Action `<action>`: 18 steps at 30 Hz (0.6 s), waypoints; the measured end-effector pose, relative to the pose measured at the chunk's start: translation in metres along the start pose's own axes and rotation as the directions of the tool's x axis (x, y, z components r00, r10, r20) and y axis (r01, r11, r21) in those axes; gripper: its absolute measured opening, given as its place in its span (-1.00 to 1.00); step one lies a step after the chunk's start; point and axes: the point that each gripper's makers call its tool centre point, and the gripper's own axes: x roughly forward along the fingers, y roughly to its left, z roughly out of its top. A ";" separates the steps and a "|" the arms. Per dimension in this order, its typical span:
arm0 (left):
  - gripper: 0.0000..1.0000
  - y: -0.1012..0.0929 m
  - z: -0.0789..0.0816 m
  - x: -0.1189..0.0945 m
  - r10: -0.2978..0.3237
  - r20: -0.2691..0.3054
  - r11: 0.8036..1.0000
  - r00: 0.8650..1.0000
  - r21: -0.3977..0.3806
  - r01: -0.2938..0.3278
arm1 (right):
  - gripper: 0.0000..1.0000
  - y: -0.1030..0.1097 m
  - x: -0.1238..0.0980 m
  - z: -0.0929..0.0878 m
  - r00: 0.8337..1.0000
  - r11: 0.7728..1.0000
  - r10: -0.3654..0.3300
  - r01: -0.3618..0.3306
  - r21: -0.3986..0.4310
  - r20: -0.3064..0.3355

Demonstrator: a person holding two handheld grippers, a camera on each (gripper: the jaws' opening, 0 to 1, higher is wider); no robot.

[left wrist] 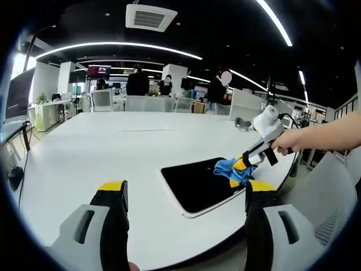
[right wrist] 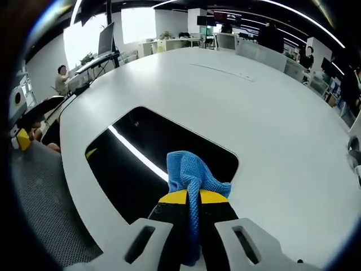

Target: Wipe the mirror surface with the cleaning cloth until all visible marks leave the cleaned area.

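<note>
mirror [right wrist: 163, 164] dark, blue cloth [right wrist: 192, 175] bunched on it

In the left gripper view, the blue cleaning cloth [left wrist: 232, 169] covers the mirror's [left wrist: 197, 183] far corner, and the right-hand finger of the left gripper [left wrist: 185, 199] blocks the mirror's near right end. The person's forearm [left wrist: 333, 134] runs off the right edge. In the right gripper view, the cloth [right wrist: 193, 178] disappears down between the right gripper's [right wrist: 189, 199] fingers [right wrist: 172, 197], its lower end lost from sight, and it hides the mirror [right wrist: 146, 164] surface beneath. The bench [right wrist: 271, 118] is cut off at right. Any marks on the dark glass are impossible to make out.
</note>
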 end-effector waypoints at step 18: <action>0.66 -0.005 0.001 0.000 -0.010 -0.013 1.000 1.000 0.002 0.010 | -1.00 -0.017 0.015 0.018 1.000 1.000 -0.026 0.026 -0.008 0.004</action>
